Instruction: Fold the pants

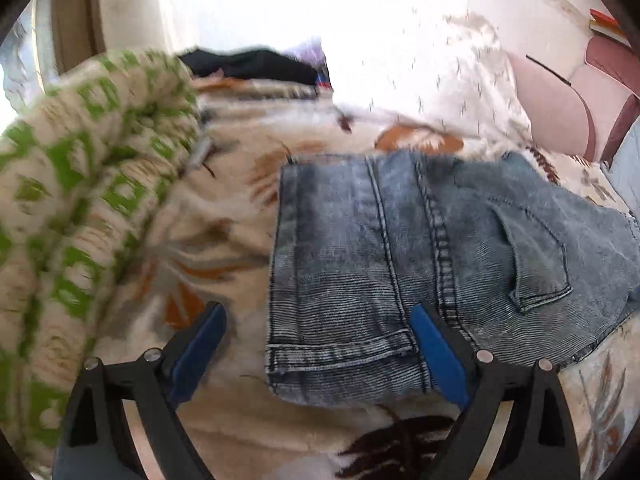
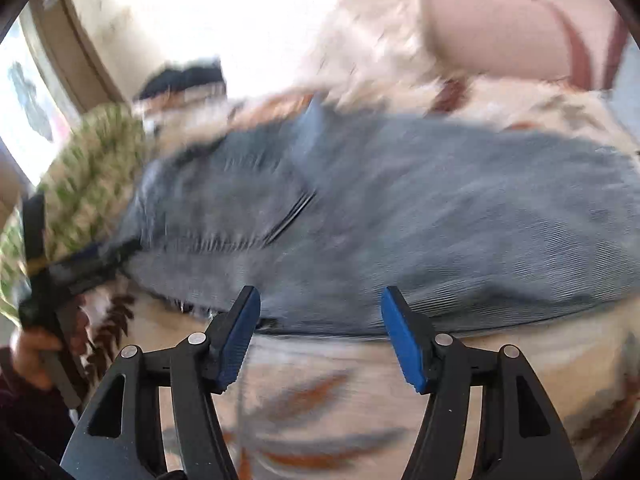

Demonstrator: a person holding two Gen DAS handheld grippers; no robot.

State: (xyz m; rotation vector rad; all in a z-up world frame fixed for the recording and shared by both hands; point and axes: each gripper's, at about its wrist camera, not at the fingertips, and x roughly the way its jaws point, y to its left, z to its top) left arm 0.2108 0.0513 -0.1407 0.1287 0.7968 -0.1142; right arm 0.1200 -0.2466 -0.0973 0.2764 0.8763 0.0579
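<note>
Left wrist view: faded blue denim pants folded on patterned fleece blanket; heavy, stiff-soft, grippy; grasp hem corner; left gripper, right gripper wide open, empty

The left gripper is hanging low with its jaws spread wide, the 2 blue pads facing each other across a broad gap, nothing pinched between them. It is pointing forward and slightly down. The right gripper is doing the same: jaws parted, blue pads well apart, gripping nothing. Its view is smeared with motion blur. Off at the far left of the right wrist view, the left hand is wrapping its fingers around the black handle of the other tool, with a dark sleeve showing just below it.
</note>
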